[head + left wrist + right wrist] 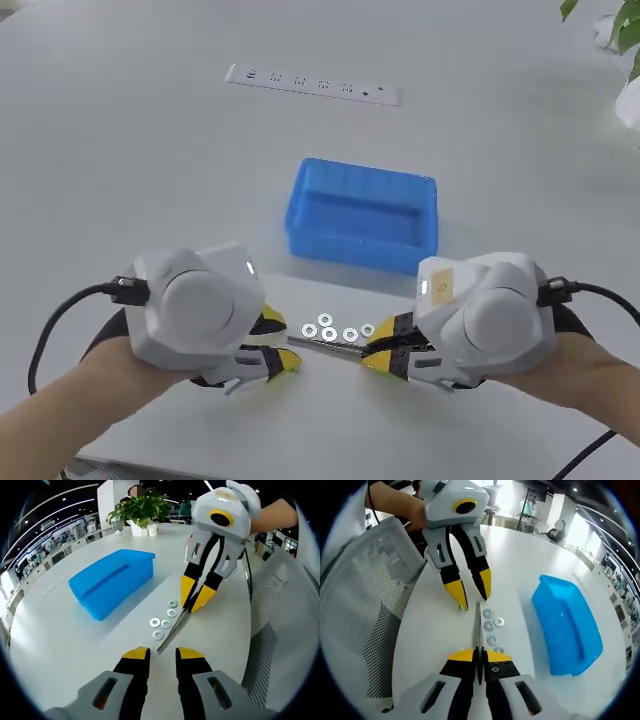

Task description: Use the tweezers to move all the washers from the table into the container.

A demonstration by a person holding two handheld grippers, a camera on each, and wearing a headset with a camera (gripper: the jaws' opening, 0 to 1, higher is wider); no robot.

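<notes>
Closest in, the left gripper (283, 342) hovers over the counter (120, 160), its fingers parted and empty. Five washers (329, 334) lie in a loose cluster just beyond the tweezers (322, 341). The tweezers' rear end is hidden between the fingers of the right gripper (382, 347), which are pinched tight on it. An orange label (441, 288) on that gripper's housing is too small to read. Beyond the washers sits the blue container (360, 250). Markings on the far white power strip (312, 84) are illegible, and a plant (625, 30) is cut off at right.

Washers (338, 329) on table (150, 180), before container (362, 215); tweezers (322, 343) beside.
</notes>
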